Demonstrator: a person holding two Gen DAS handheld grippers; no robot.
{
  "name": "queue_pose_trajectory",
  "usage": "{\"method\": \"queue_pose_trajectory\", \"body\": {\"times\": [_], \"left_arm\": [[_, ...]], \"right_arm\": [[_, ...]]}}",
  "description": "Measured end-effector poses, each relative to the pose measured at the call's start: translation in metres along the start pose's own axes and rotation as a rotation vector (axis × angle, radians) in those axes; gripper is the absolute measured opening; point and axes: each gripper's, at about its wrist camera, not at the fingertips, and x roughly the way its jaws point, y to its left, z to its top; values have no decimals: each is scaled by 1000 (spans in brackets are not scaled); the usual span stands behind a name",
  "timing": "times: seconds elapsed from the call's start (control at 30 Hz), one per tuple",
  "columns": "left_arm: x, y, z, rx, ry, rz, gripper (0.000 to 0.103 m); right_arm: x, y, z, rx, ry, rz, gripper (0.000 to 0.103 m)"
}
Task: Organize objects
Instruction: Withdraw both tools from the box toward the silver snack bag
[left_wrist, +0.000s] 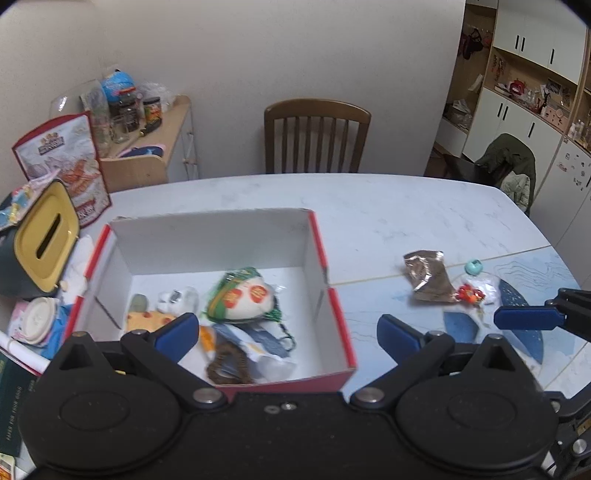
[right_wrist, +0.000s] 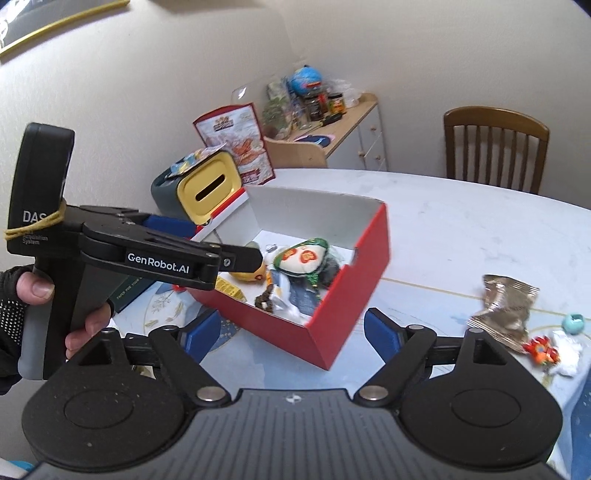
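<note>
Currently: red box (left_wrist: 334, 314), long axis toward the table's (left_wrist: 388, 214) far edge; left claw (left_wrist: 288, 332) and right claw (right_wrist: 291, 332) wide, empty.

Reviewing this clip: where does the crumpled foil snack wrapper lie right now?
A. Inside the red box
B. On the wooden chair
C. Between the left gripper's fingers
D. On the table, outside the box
D: the foil wrapper lies on the table to the right of the red box, next to a small teal item, with no gripper touching it.
</note>
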Motion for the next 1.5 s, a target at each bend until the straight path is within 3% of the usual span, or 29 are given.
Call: {"method": "queue_pose_trajectory", "body": {"times": [0.63,1.03,1.23,1.5], "left_arm": [[68,-83,26,-12,94,-95,103],[133,-146,47,51,136,-73,102],[164,-171,54,66,163,-79,102],[200,-190,56,95,198,-17,102]], "right_arm": [[-34,-125,-49,158,28,-249,91],[-32,-217,-50,276,51,-422,91],[-23,-250,-46,315,58,-438,91],[3,-276,-47,363,89,-438,90]]}}
